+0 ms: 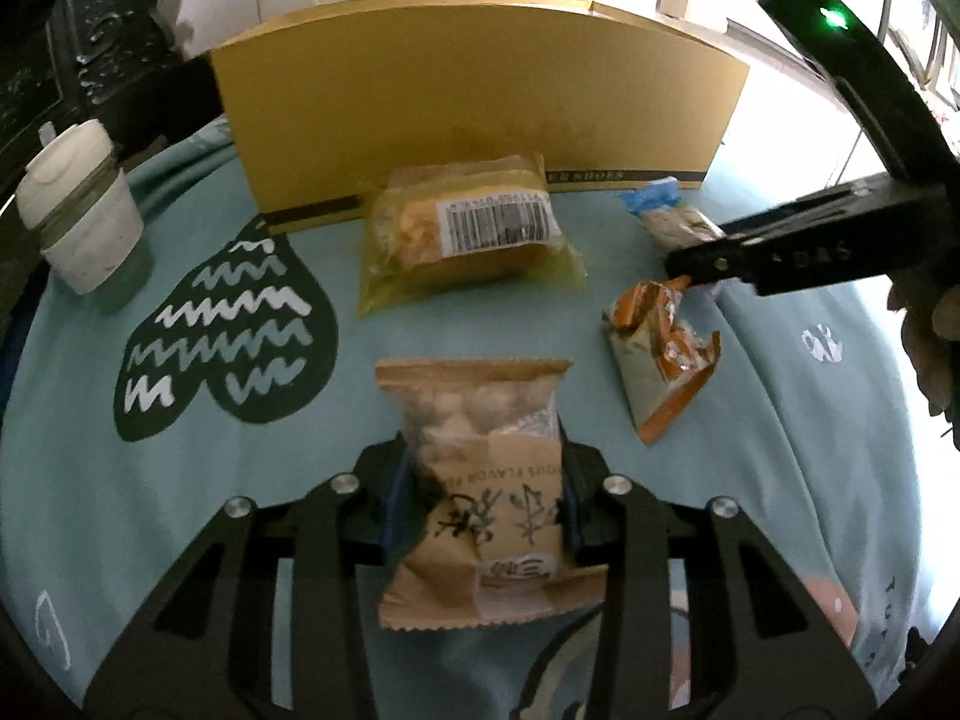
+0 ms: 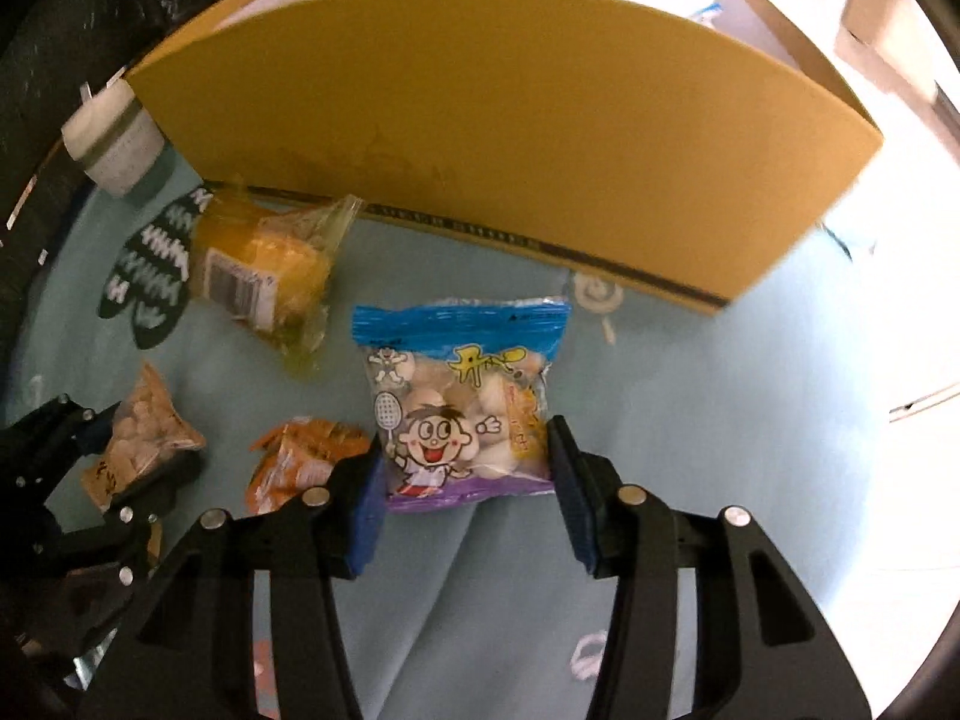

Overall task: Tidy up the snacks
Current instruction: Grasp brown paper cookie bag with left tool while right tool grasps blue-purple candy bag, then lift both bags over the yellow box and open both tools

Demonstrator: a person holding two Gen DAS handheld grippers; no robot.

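**Gripping two packets, box still to fill**

Sitting low in the left wrist view, the left gripper (image 1: 480,504) pinches the brown packet (image 1: 480,480) between its pads. In the right wrist view, the right gripper (image 2: 465,510) straddles the blue packet (image 2: 462,402) at frame centre; its pads sit at the packet's sides, but whether they press I cannot tell. Both packets seem to lie on the teal cloth (image 1: 180,540). The yellow packet (image 1: 468,228) and orange packet (image 1: 660,348) lie loose, centre and right. The box (image 1: 480,102) stands at the top; something pale and blue shows over its rim in the right wrist view, unclear. Judging by this, most sorting remains.
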